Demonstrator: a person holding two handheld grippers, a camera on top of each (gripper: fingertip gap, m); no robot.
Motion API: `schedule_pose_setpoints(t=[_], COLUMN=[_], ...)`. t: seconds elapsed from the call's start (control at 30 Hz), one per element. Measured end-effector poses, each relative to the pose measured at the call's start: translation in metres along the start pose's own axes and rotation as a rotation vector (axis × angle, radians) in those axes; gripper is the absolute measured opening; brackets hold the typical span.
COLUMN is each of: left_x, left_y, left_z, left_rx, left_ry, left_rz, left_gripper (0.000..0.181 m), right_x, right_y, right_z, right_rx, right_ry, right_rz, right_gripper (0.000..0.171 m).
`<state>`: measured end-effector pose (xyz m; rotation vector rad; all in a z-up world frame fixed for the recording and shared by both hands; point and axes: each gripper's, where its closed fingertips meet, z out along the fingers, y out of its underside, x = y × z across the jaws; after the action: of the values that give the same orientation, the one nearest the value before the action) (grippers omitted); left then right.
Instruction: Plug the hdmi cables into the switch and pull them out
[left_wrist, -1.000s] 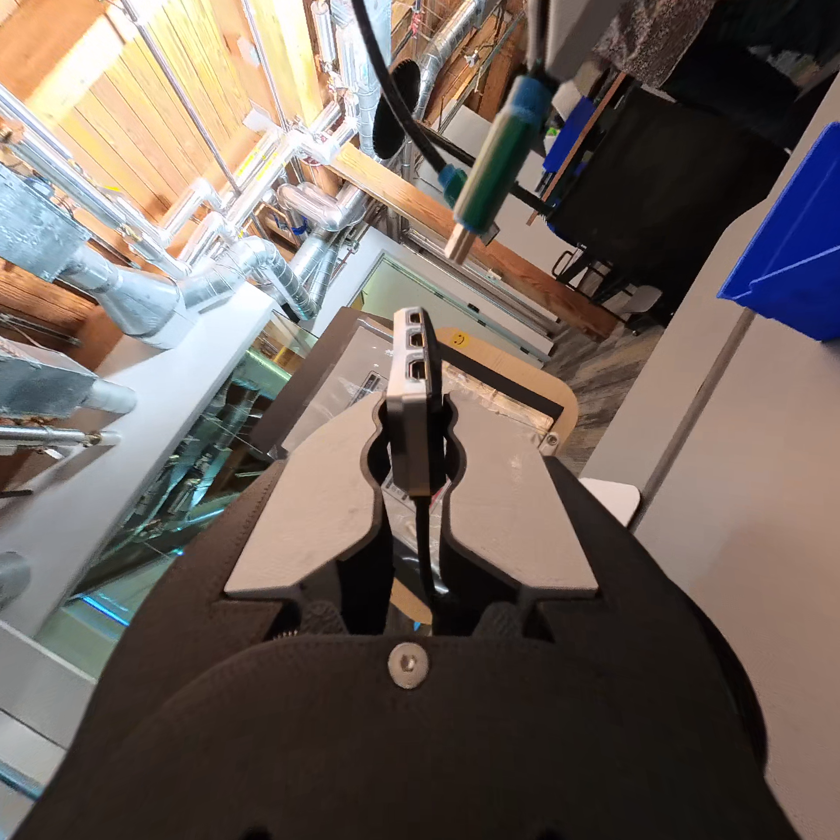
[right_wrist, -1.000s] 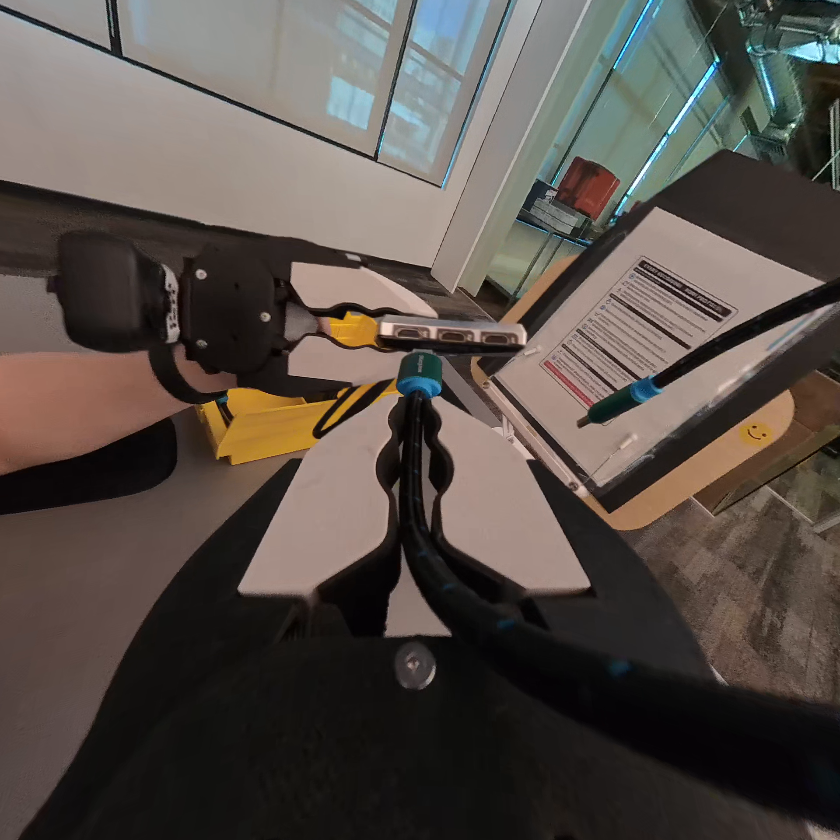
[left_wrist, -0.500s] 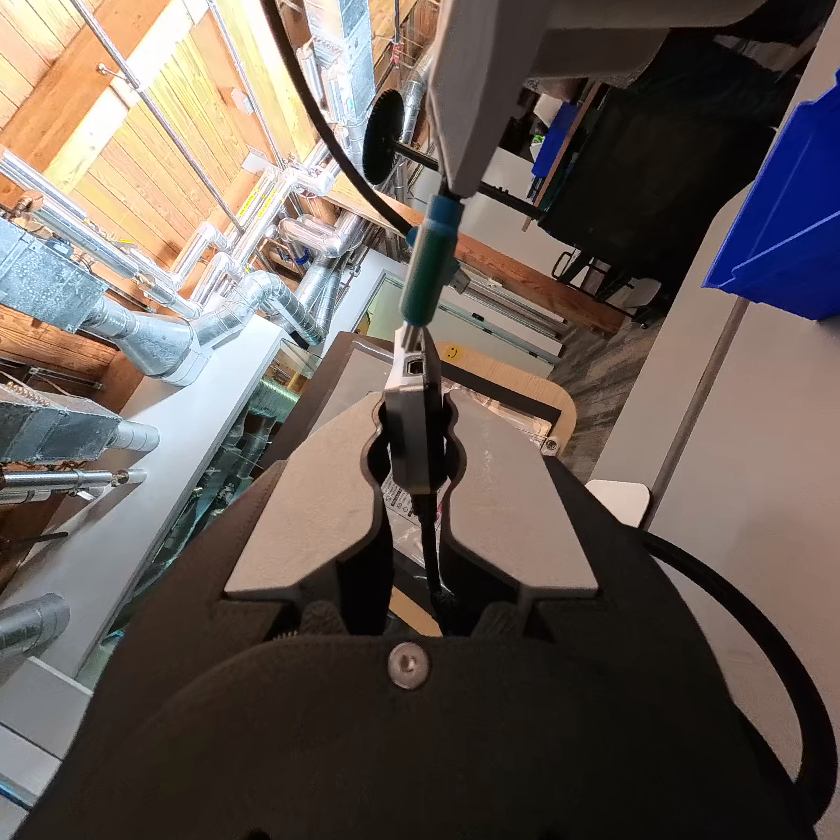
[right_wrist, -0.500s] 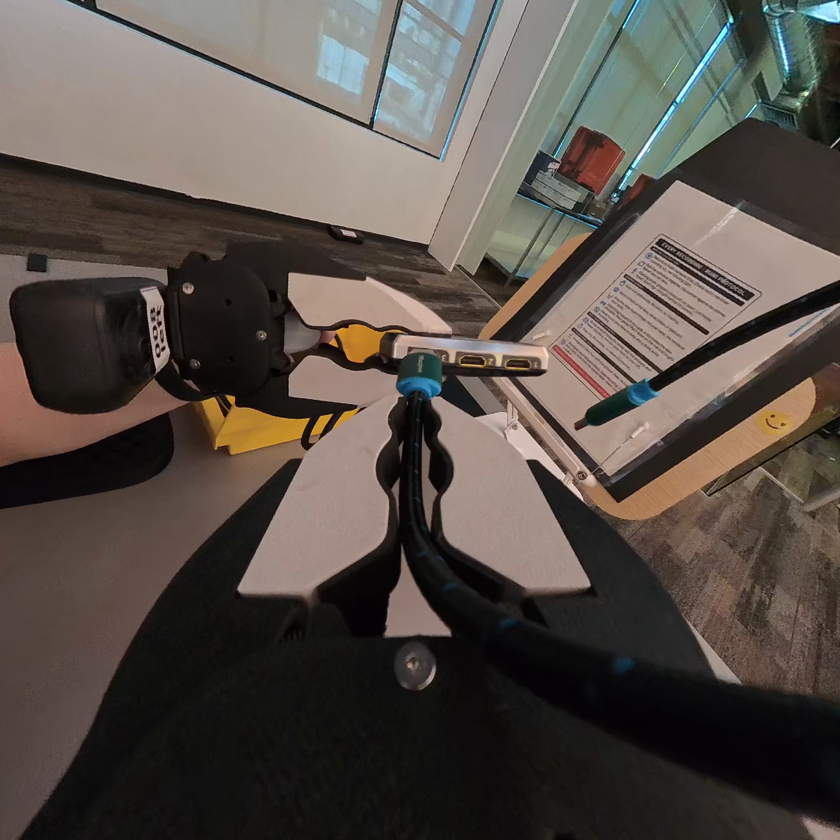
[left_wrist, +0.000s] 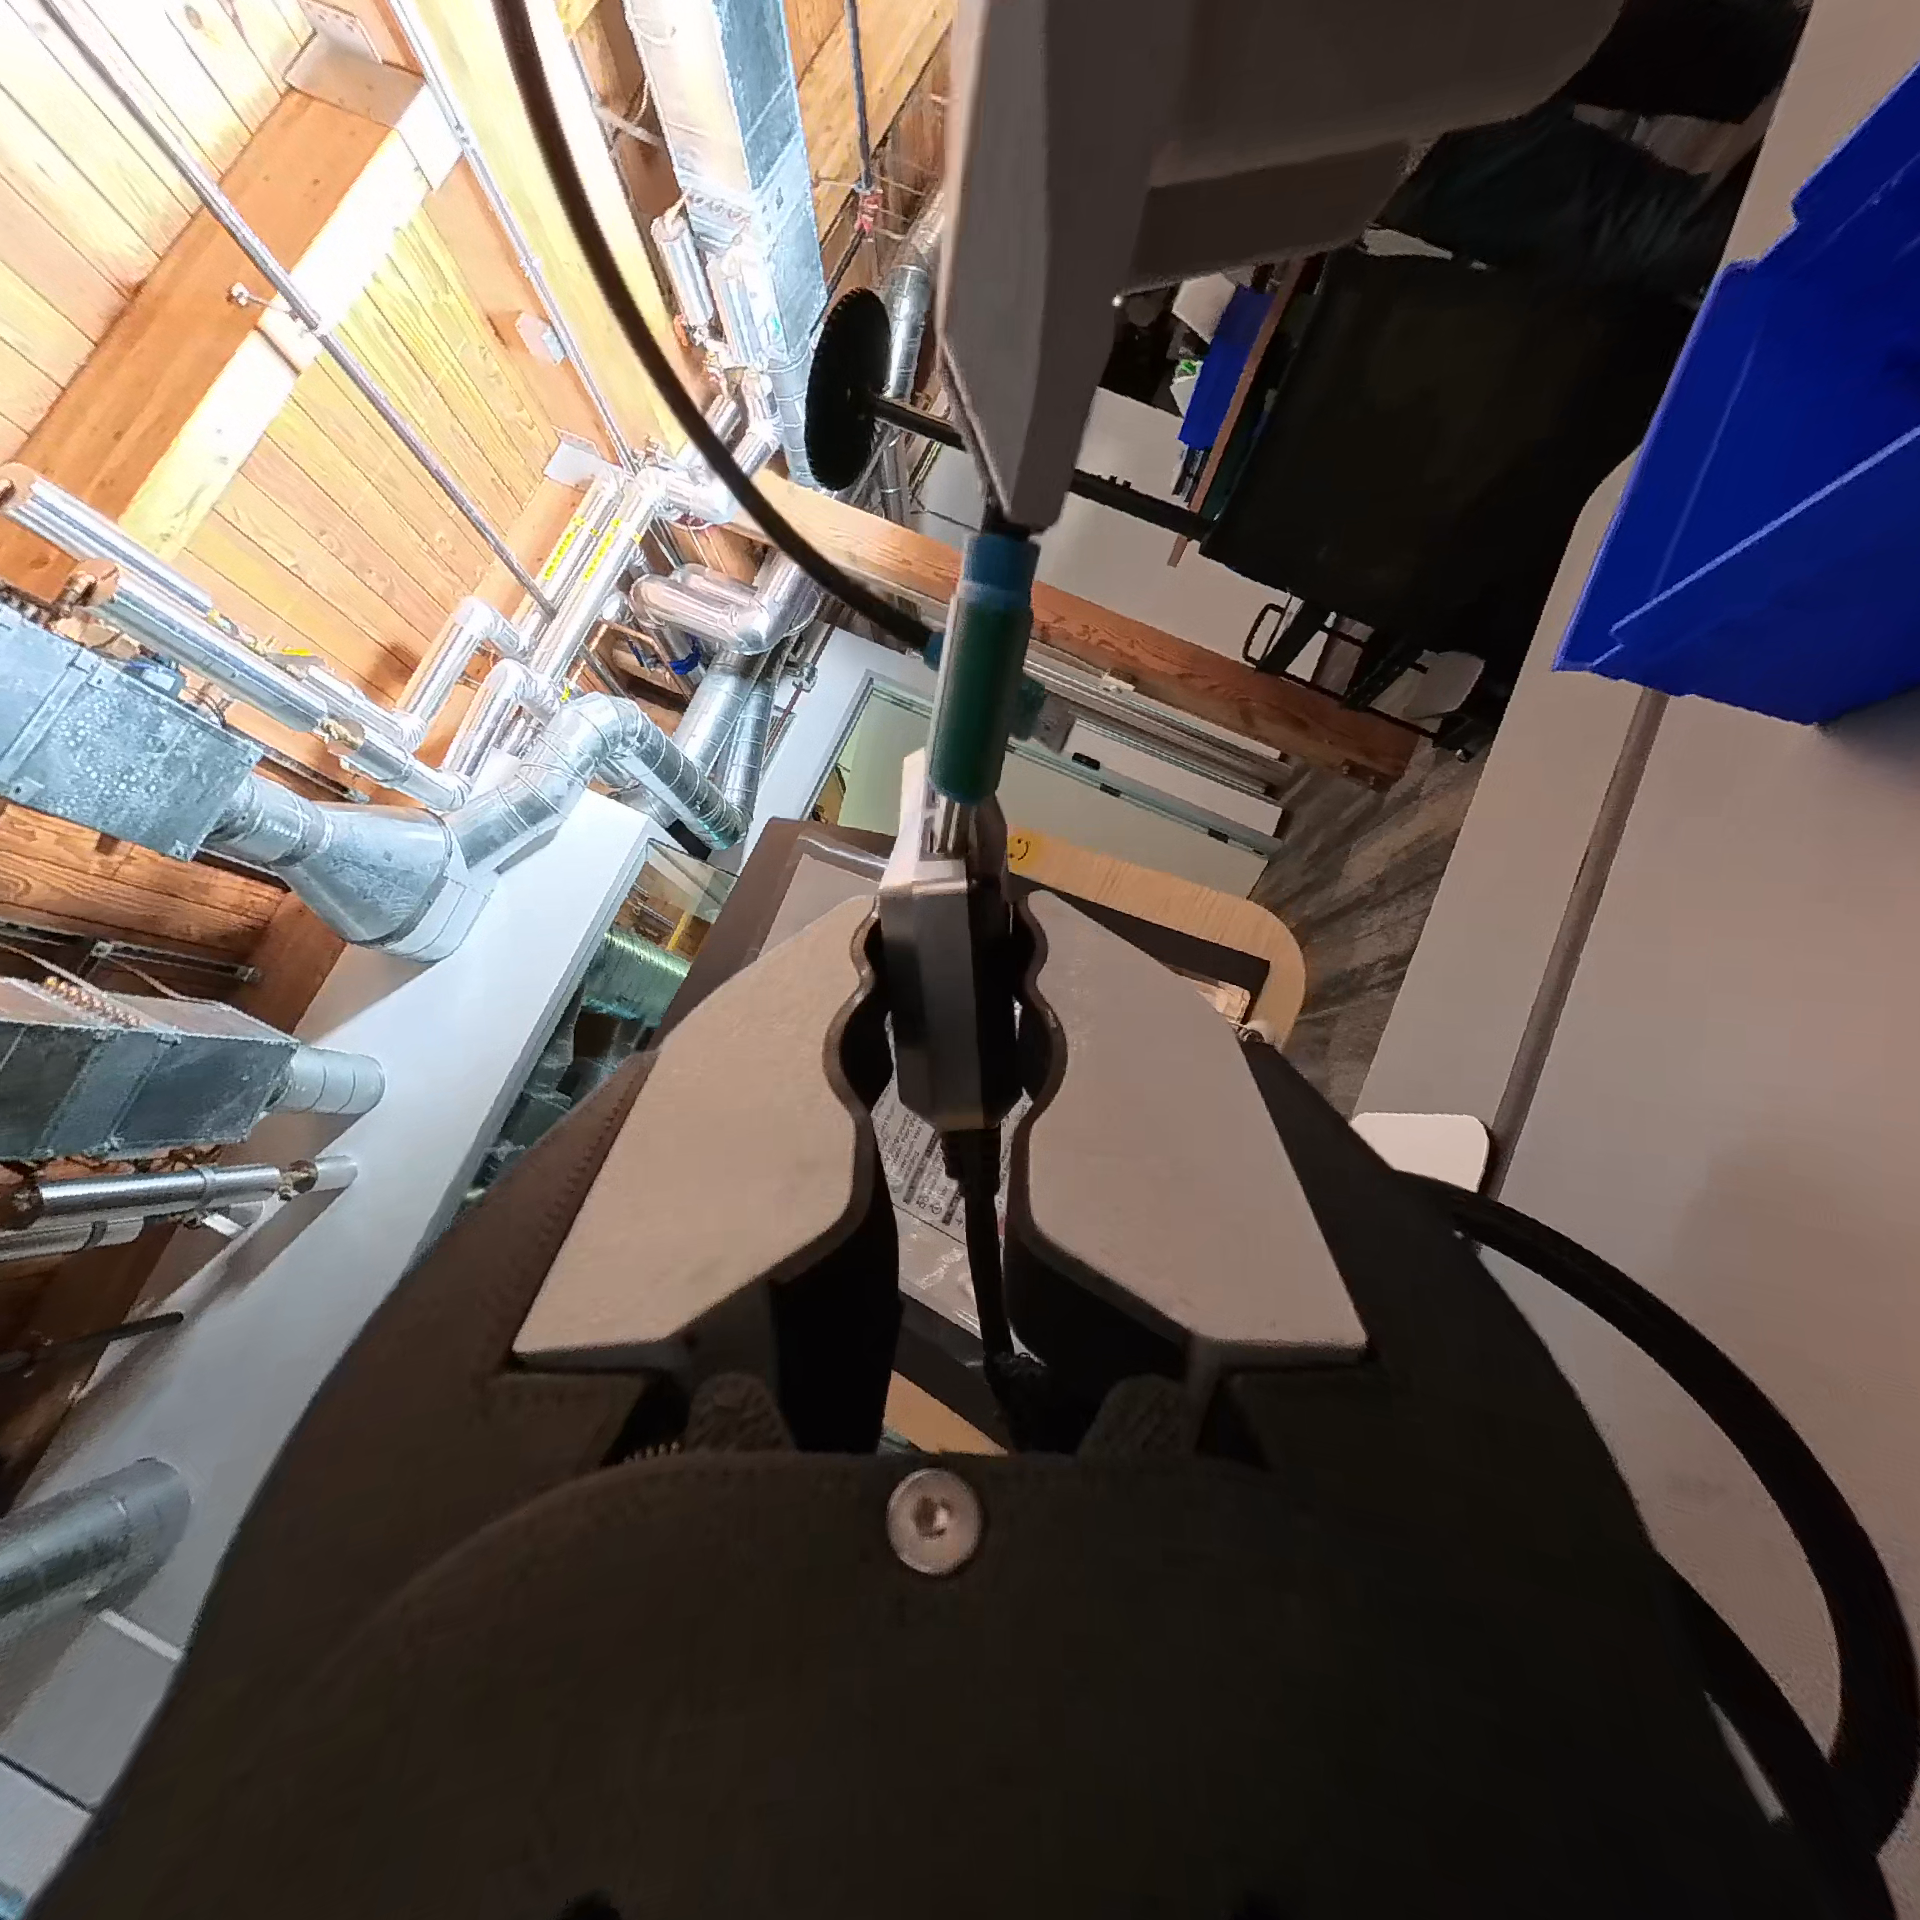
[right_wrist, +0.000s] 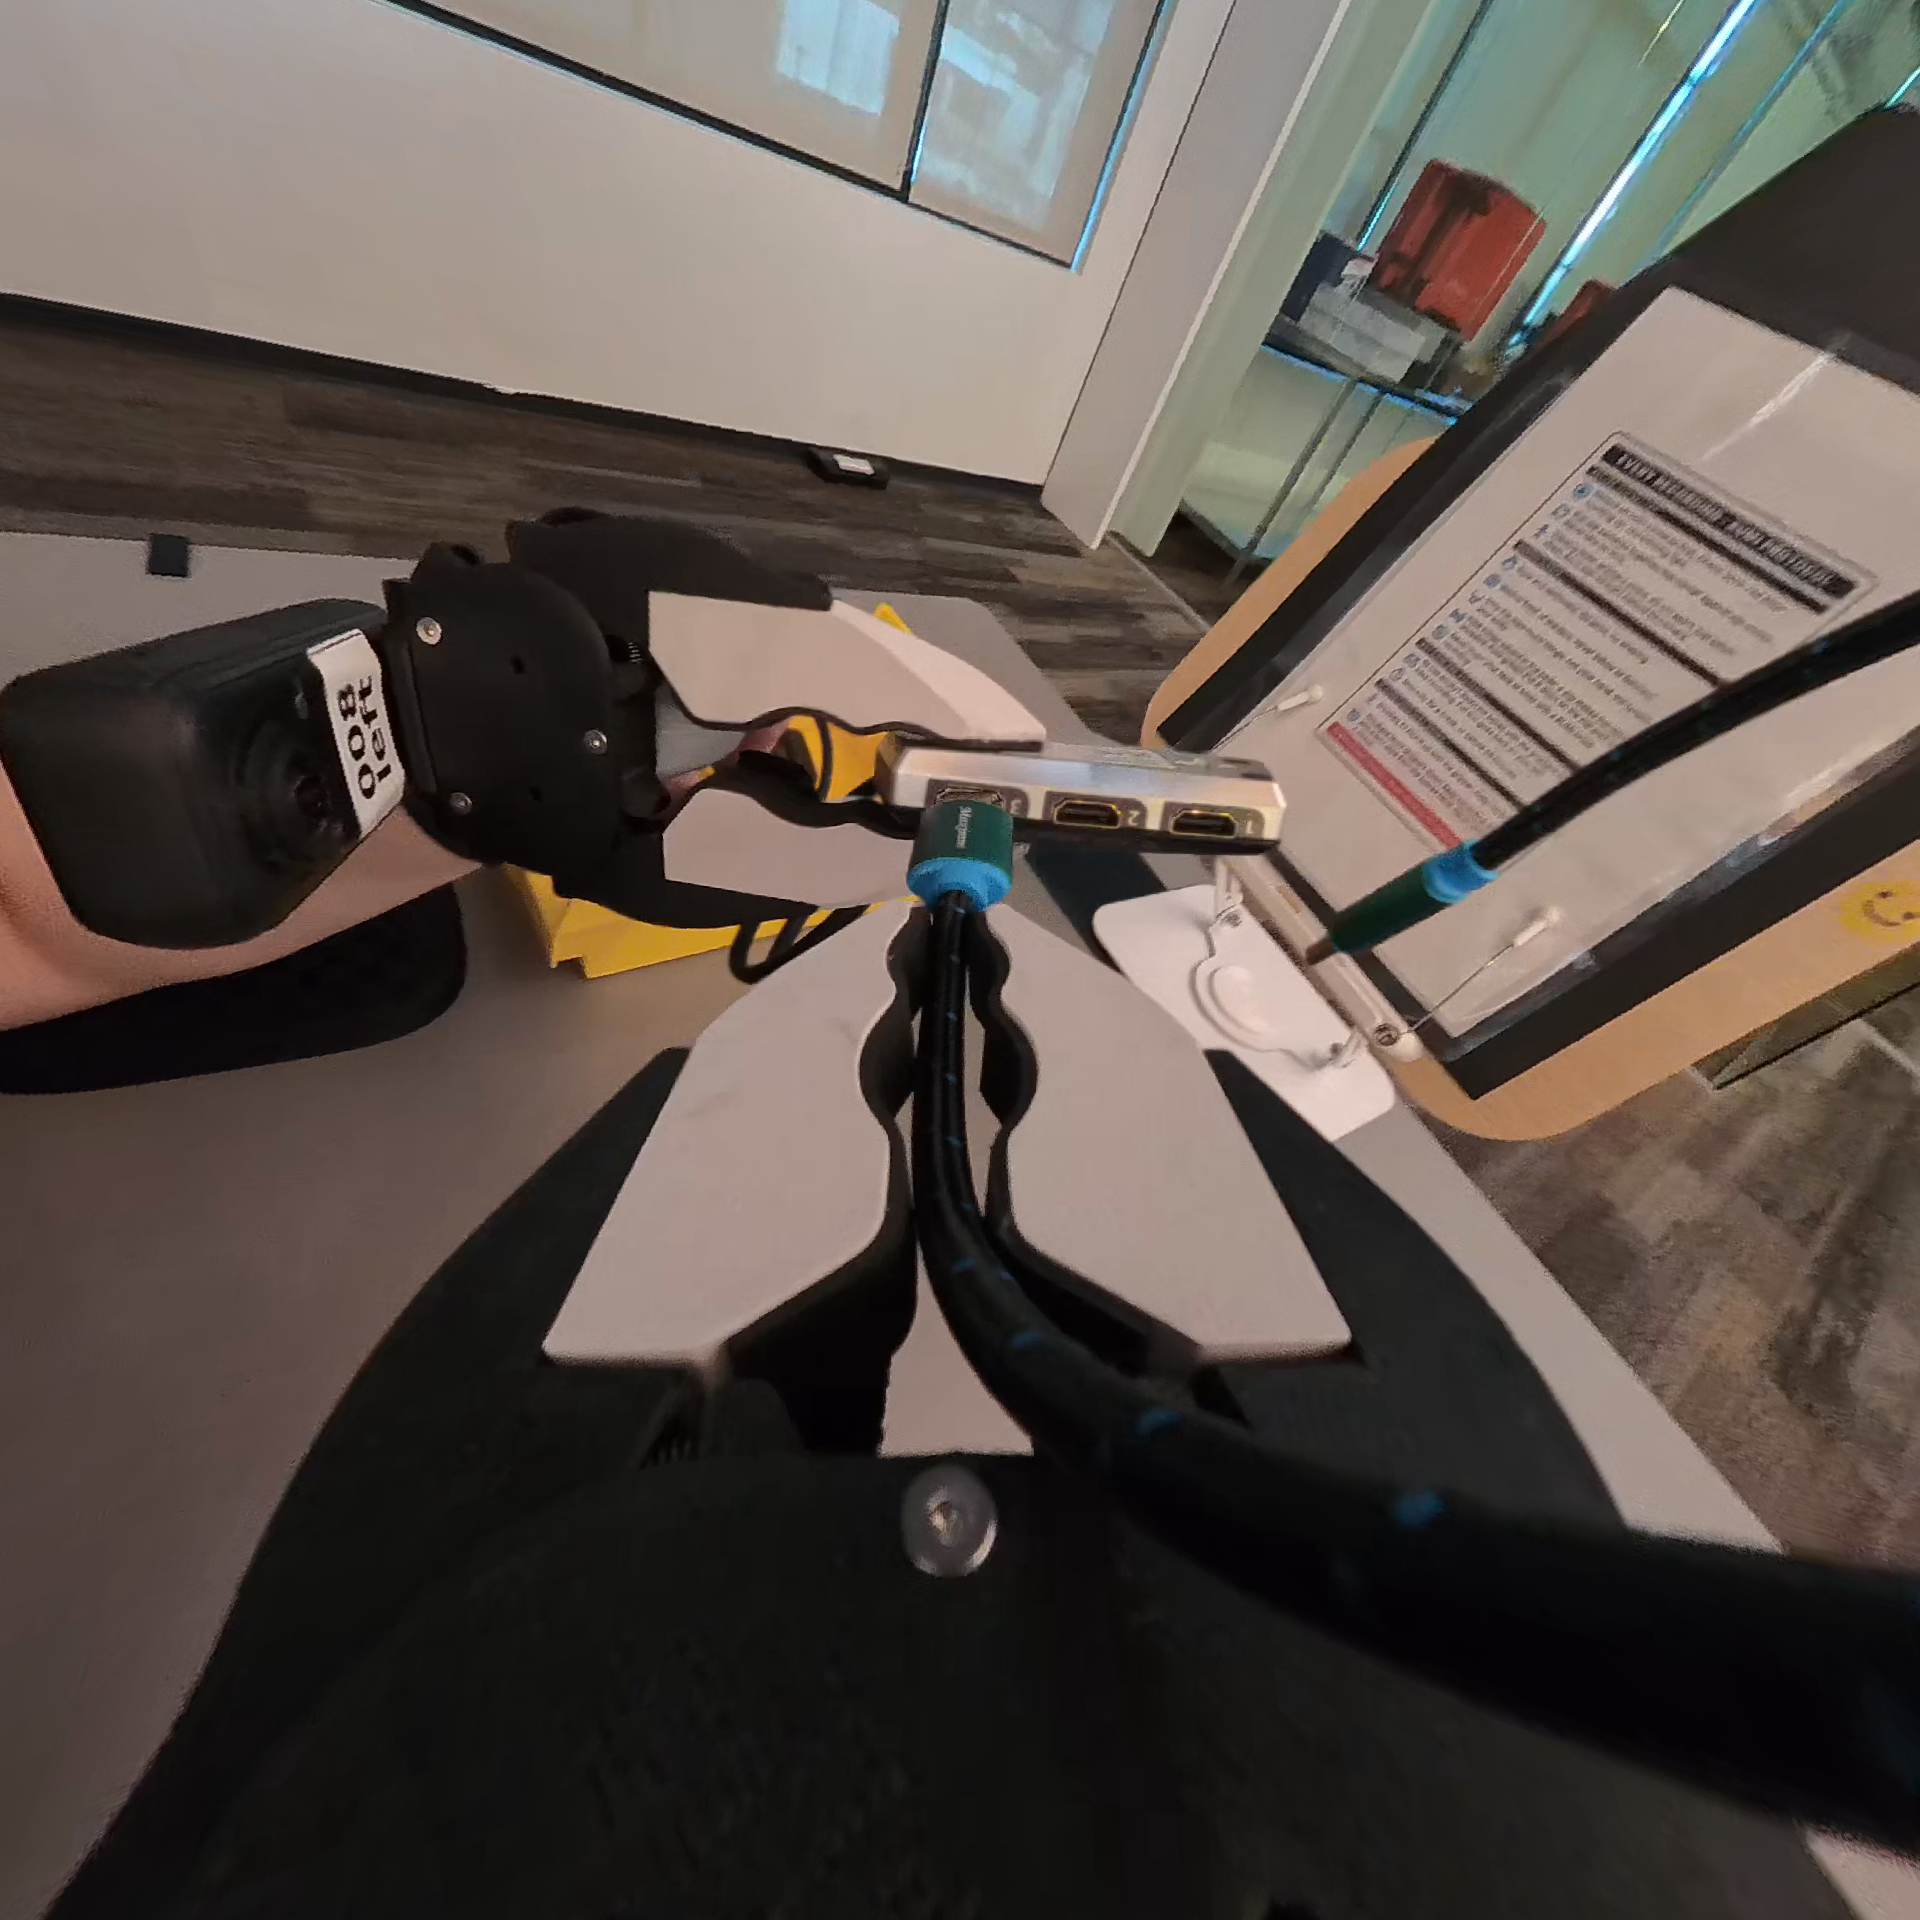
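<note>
While both tools grip, you hold one plug at the switch's end port.

Item one: switch (right_wrist: 1081, 795), silver, three ports, clamped in your left gripper (right_wrist: 831, 769) and held level above the grey table (right_wrist: 260, 1195) near its far edge, ports facing the other tool so the plug meets them square. Item two: hdmi cable (right_wrist: 961, 1091), black braid, pinched in your right gripper (right_wrist: 951, 997) just behind the green plug (right_wrist: 961, 836), which sits in the port nearest the left tool; full seating cannot be told. Item three: second cable's plug (right_wrist: 1392, 909), hanging free, apart from the two empty ports.
</note>
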<state>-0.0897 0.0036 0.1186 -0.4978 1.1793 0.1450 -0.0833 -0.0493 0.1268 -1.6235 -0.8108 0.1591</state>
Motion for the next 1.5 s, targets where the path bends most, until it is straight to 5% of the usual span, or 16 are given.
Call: schedule_pose_setpoints(t=[0.03, 0.23, 0.9, 1.03, 1.23, 1.5], left_x=[0.002, 0.008, 0.022, 0.053, 0.106, 0.182], left_y=[-0.001, -0.011, -0.008, 0.004, 0.009, 0.062], left_z=[0.000, -0.001, 0.003, 0.015, 0.022, 0.020], left_rx=[0.001, -0.039, -0.142, -0.132, -0.182, -0.370], left_ry=[0.005, -0.002, 0.056, 0.198, 0.327, 0.520], left_rz=[0.020, 0.173, 0.162, 0.061, 0.033, 0.159], left_gripper=[0.019, 0.019, 0.019, 0.019, 0.019, 0.019], right_x=[0.000, -0.001, 0.003, 0.013, 0.015, 0.031], right_y=[0.001, 0.008, 0.021, 0.050, 0.117, 0.111], right_z=[-0.001, -0.007, -0.004, 0.000, -0.060, -0.100], right_rx=[-0.007, -0.030, -0.057, -0.206, -0.600, -0.516], right_ry=[-0.012, -0.097, -0.146, -0.148, -0.134, -0.082], right_rz=[0.012, 0.144, 0.205, 0.206, 0.213, 0.230], right_gripper=[0.008, 0.008, 0.007, 0.012, 0.023, 0.025])
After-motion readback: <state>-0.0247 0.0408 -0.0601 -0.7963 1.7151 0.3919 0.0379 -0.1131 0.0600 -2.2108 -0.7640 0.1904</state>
